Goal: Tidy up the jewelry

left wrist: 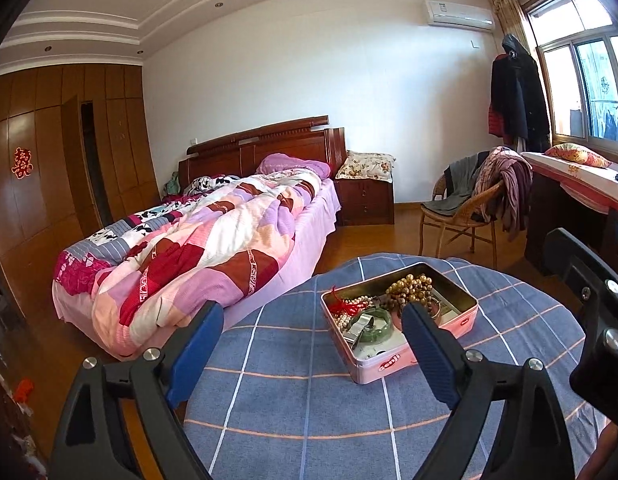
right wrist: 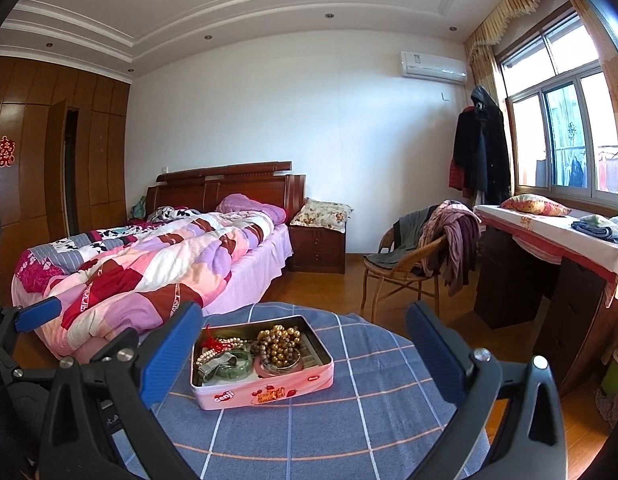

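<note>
Blue pads line both claws, and both stand spread wide with nothing between them. The left claw [left wrist: 313, 312] hangs above the near part of the worktop [left wrist: 269, 400], a round top under a blue checked cloth; its right pad overlaps the near corner of the pink tin [left wrist: 413, 356] in the left wrist view, but whether it touches the tin cannot be told. It points slightly downward over the cloth toward the bed [left wrist: 197, 248].

The right claw [right wrist: 305, 316] is likewise released and empty, its fingers framing the tin [right wrist: 269, 394] from either side and well apart from it. It points nearly level across the room. Part of the left claw shows at the left edge of the right wrist view, beside the right one.

The tin sits open on the cloth, near the middle of the worktop. Inside lie a heap of golden-brown beads [right wrist: 279, 342], a string of pale pearls [right wrist: 215, 354], a green bangle [right wrist: 237, 364] and a red tassel [right wrist: 211, 342], all piled together with no order.

Beyond the worktop stand a wicker chair [right wrist: 401, 276] draped with clothes and a dark desk [right wrist: 549, 264] under the window.
</note>
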